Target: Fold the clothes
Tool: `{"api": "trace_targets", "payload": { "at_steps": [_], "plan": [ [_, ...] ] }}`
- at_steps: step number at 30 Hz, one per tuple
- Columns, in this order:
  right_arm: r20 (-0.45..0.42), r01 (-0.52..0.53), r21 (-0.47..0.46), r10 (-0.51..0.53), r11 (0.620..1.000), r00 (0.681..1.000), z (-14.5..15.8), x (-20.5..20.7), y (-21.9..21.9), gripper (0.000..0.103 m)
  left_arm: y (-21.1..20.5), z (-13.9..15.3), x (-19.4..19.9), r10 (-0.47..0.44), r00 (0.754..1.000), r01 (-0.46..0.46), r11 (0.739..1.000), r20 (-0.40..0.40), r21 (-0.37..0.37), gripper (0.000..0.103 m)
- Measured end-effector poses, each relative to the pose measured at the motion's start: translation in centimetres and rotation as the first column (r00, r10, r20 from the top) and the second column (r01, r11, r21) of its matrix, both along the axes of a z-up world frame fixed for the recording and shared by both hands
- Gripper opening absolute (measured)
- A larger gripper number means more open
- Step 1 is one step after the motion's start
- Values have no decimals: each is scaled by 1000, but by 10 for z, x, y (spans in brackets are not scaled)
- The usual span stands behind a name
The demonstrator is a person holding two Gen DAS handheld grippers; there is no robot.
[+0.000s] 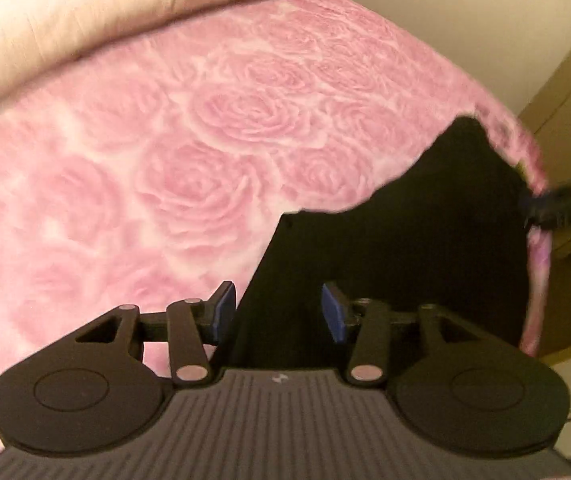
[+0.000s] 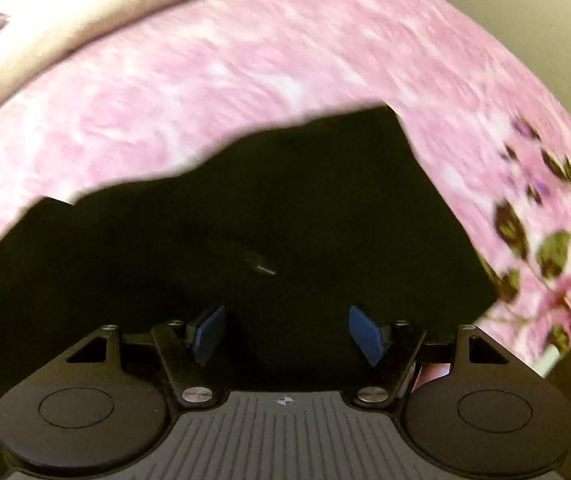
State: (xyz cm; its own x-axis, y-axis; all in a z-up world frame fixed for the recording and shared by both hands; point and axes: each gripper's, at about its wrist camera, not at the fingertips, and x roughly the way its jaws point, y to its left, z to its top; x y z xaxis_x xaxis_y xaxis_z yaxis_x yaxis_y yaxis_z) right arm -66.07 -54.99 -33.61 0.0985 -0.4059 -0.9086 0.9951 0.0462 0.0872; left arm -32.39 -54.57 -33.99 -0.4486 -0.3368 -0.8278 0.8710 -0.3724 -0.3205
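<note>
Pink rose bedspread (image 1: 165,168) lies bare beyond black garment (image 2: 245,220)'s ragged edge; both tongs (image 1: 275,312) (image 2: 285,332) spread.

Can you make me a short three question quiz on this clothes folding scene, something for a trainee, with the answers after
1. True or false: the left gripper is clamped shut on the black garment.
2. What pattern covers the pink bedspread under the garment? A) stripes B) roses C) checks
3. Fill in: in the right wrist view, the right gripper has its blue pads spread ____, with the garment in front of them.

Key
1. False: its jaws stand open, and nothing is held between them.
2. B, roses.
3. Apart (open).
</note>
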Motion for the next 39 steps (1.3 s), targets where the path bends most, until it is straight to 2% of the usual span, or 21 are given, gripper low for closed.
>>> {"api": "trace_targets", "payload": {
  "at_steps": [4,7,10,11,12,13,15,17,19,21,24,27,28,31,34,35,37,38,39],
  "plan": [
    [-74,-8,17,9,1000,997,1,25,-3,72,-44,-33,-1,-41,990,57,992,-137,111,41],
    [-106,6,36,-2,999,994,-3,35,-5,72,-66,-52,-9,-75,970,121,975,-233,189,36],
    [-108,44,63,-37,997,993,-12,32,-8,72,-79,-62,-22,-125,950,197,951,-285,239,34],
    [-108,56,70,-48,996,993,-15,30,-9,72,-83,-64,-27,-139,946,216,944,-293,251,30],
    [-105,67,73,-59,995,993,-16,26,-11,72,-86,-68,-30,-143,946,222,940,-291,258,16],
    [-101,76,76,-69,994,992,-17,24,-12,72,-89,-70,-31,-143,948,219,941,-284,259,11],
    [-90,87,84,-79,993,993,-18,24,-12,72,-94,-71,-28,-130,953,201,948,-275,249,6],
    [-84,93,88,-85,992,993,-17,22,-9,72,-96,-73,-21,-97,956,169,953,-276,250,6],
    [-100,97,50,-92,994,991,-11,23,-7,72,-98,-77,-14,-57,958,133,956,-281,262,5],
    [-80,73,-34,-76,997,994,1,28,-5,72,-101,-81,-12,-36,957,119,953,-287,278,5],
    [14,-36,-151,39,988,999,13,48,-14,72,-105,-82,-15,-46,962,124,952,-270,279,5],
    [57,-156,-172,168,973,984,1,68,-30,72,-103,-81,-18,-55,966,125,954,-251,272,5],
    [24,-195,-145,200,970,979,-8,73,-36,72,-102,-81,-18,-54,968,122,955,-247,269,5],
    [-199,-279,-45,265,959,943,-38,69,-33,71,-99,-80,-20,-51,971,113,959,-232,260,5],
    [-255,-254,-26,240,967,937,-45,28,-13,72,-95,-78,-22,-38,976,94,963,-216,253,6],
    [-270,-195,-14,184,981,945,-44,10,-8,72,-94,-76,-23,-30,978,83,965,-209,250,7],
    [-169,-57,3,56,998,984,-41,-33,2,73,-87,-64,-20,-9,982,53,972,-186,231,9],
    [-114,10,15,-8,1000,993,-40,-51,8,75,-82,-56,-18,2,985,35,976,-170,216,8],
    [-119,50,18,-47,999,992,-38,-59,13,75,-76,-46,-14,12,989,17,980,-147,197,8]
  ]
}}
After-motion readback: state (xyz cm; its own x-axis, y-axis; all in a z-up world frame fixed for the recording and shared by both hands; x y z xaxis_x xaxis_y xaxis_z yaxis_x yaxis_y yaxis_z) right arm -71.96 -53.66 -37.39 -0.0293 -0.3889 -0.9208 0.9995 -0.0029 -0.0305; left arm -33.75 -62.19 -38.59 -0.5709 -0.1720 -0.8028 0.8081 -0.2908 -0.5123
